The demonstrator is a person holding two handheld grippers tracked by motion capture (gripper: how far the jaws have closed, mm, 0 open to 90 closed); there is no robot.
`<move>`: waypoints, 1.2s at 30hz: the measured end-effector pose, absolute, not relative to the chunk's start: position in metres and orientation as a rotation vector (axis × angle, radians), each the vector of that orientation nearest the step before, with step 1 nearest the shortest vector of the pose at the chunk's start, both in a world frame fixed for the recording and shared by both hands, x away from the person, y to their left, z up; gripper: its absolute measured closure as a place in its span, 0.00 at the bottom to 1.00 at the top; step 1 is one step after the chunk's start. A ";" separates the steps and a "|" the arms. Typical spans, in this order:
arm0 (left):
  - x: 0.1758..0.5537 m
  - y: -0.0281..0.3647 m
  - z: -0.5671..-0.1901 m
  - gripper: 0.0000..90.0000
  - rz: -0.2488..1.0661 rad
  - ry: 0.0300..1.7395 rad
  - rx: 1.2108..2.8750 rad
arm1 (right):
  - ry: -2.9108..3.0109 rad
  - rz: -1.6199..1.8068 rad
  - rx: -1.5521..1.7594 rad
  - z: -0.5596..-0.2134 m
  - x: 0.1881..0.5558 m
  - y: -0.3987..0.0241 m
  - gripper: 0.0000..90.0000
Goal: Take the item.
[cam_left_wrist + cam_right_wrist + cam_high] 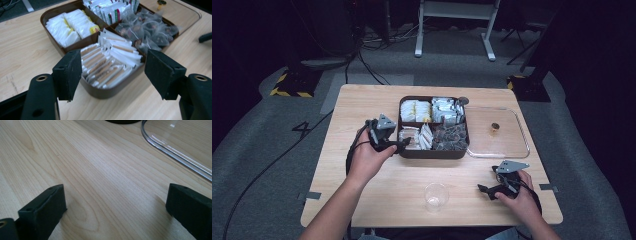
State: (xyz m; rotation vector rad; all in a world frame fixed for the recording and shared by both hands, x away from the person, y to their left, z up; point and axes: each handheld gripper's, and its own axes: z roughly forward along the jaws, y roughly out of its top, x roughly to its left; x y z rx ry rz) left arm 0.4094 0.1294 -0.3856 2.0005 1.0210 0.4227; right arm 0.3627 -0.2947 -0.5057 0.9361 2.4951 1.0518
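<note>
Left tool (113, 75): jaws spread wide, empty, just short of the brown tray (105, 93); the paper-sachet compartment (110, 67) lies directly ahead. Right tool (116, 210): jaws apart, empty, over bare worktop (100, 170); clear lid (175, 147) ahead-right.

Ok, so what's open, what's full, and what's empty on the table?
Brown box: lid off, all four compartments full of packets.
Clear lid: lying flat on the table, right of the box.
Plastic cup: upright, empty.
Left gripper: open, holding nothing.
Right gripper: open, holding nothing.
</note>
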 end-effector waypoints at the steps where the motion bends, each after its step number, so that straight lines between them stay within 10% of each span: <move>1: 0.412 0.128 -0.385 0.35 0.419 1.026 2.000 | 2.495 1.052 0.936 -0.506 0.363 -0.295 0.03; 36: 0.534 0.075 -0.400 0.40 0.432 1.151 2.001 | 2.496 1.053 0.936 -0.506 0.363 -0.295 0.04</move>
